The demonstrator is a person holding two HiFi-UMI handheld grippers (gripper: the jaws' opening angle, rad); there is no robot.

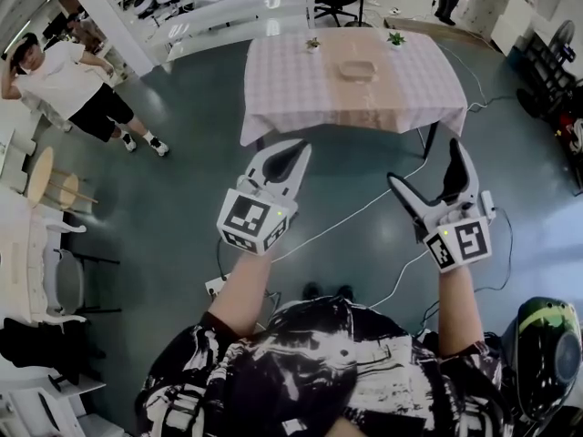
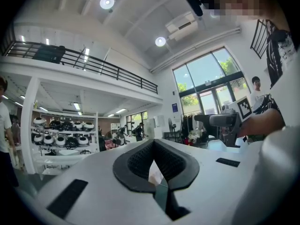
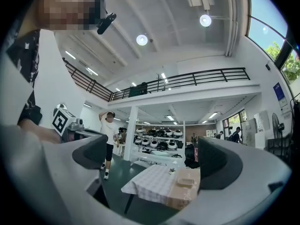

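Observation:
A person holds both grippers in the air above the dark floor, short of a table (image 1: 301, 89) under a checked cloth. My left gripper (image 1: 293, 150) is shut with nothing between its black pads (image 2: 136, 161), which meet at the tips. My right gripper (image 1: 428, 167) is open and empty, and between its jaws the right gripper view looks at the table (image 3: 152, 184). On the cloth stand a shallow beige dish (image 1: 357, 69) and two small potted plants (image 1: 312, 44) (image 1: 395, 38). The right gripper (image 2: 228, 120) also shows in the left gripper view.
A person in a white shirt (image 1: 64, 80) stands at the far left, arms raised. White cables (image 1: 364, 209) run across the floor to a socket strip (image 1: 215, 287). Chairs and a small round table (image 1: 41, 176) stand on the left. Shelves of helmets (image 3: 159, 144) line the back.

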